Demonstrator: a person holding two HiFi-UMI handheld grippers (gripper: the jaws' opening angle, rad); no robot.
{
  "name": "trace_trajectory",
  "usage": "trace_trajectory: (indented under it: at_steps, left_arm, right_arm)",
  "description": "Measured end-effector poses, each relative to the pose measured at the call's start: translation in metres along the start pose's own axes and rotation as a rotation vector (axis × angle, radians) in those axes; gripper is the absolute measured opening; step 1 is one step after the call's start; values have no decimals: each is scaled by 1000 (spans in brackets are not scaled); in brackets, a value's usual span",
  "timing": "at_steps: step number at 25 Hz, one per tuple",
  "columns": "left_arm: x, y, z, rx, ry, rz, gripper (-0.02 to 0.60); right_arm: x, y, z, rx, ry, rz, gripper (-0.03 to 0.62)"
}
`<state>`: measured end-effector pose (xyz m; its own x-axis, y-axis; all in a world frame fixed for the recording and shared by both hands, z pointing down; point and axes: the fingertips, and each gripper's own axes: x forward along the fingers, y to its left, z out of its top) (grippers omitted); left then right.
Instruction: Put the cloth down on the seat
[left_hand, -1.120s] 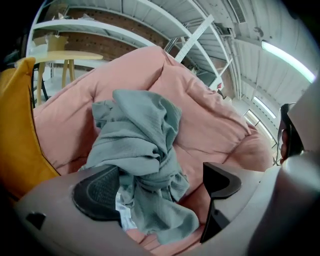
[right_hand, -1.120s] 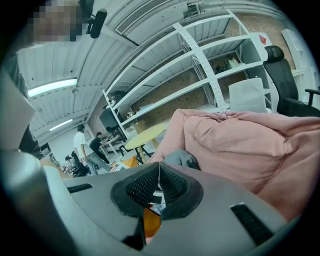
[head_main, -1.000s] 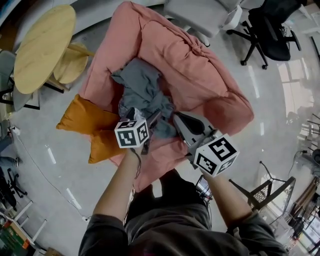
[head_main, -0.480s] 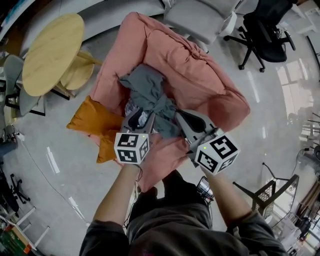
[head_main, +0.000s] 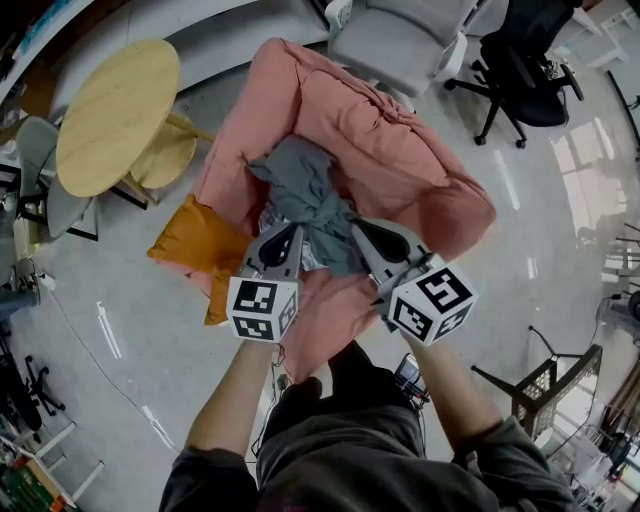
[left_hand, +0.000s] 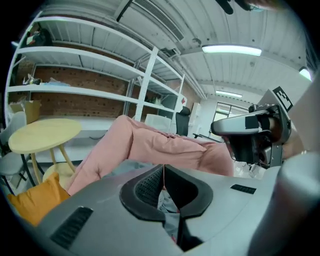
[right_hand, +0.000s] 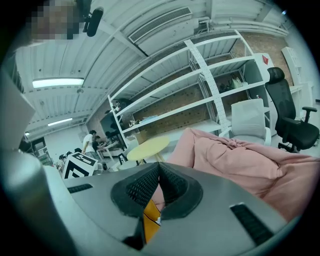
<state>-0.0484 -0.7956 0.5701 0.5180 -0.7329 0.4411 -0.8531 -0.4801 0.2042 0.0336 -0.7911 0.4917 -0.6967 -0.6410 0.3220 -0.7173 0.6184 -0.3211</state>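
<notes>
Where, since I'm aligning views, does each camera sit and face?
Head view: on the person's head, steeply down at cloth on pink seat; both forearms, left gripper, right gripper show.
Left gripper view: on left gripper, along its shut fingers over the seat; right gripper shows.
Right gripper view: on right gripper, across the seat; left gripper's cube shows.
All share the seat and yellow table.

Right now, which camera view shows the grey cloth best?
The head view: most of the grey cloth lies visible on the pink seat. The left gripper view shows only slivers; the right gripper view shows none.
</notes>
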Motion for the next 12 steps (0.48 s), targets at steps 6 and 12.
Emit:
trace_trajectory:
  at_steps: [6, 12]
  left_arm:
    - [-15, -7, 15, 41, -29, -18, 11]
    - [-30, -6, 30, 54, -49, -24, 11]
  right_arm:
    - [-3, 13, 1, -12, -8, -3, 15]
    - [-3, 28, 5, -25, -13, -10, 15]
